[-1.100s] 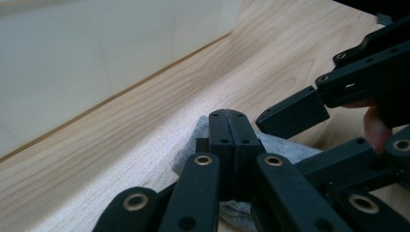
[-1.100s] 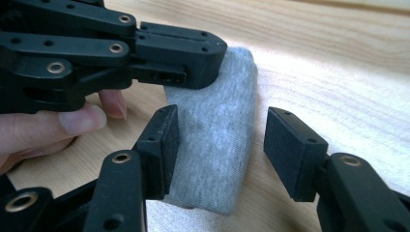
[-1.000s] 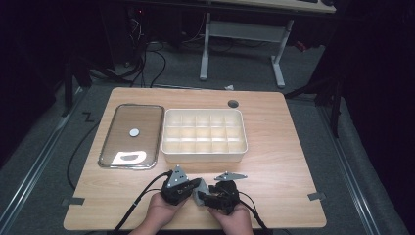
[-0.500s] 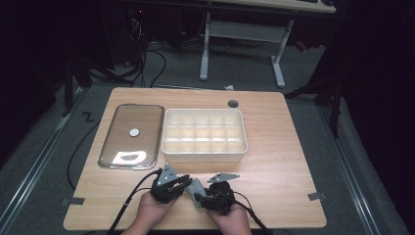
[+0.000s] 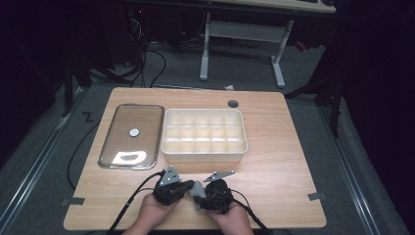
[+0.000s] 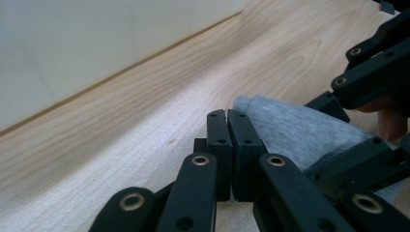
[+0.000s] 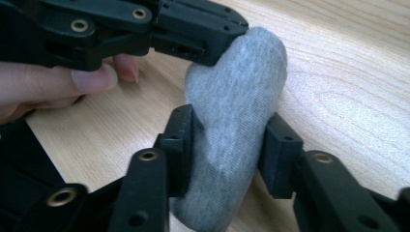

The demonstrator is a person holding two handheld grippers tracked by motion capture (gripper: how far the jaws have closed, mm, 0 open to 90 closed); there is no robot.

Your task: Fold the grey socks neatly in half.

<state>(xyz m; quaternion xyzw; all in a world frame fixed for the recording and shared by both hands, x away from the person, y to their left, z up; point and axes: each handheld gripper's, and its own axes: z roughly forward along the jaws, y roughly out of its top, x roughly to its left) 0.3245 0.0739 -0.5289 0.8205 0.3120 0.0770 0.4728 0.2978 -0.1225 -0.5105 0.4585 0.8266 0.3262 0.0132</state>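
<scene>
Both hands have slid a little apart on the wooden table (image 5: 274, 147), near its front edge. Right gripper (image 7: 227, 145) has been closing and squeezes the grey sock (image 7: 237, 111) between its jaws. Left gripper (image 6: 227, 116), jaws clamped together, pinches the sock's end.

A light wooden table (image 5: 274, 147) stands on a grey floor (image 5: 342, 161) in a dim room, lit brightly from above while the surroundings fall into near blackness. On it lie a clear glass lid (image 5: 132, 134) with a metal rim and a cream divided tray (image 5: 204, 135), with a round cable hole (image 5: 233, 104) near the far edge and bits of tape (image 5: 316, 196) at the near corners. Beyond it stand a white-legged desk frame (image 5: 244, 34), dark chair legs and loose black cables (image 5: 147, 58).
</scene>
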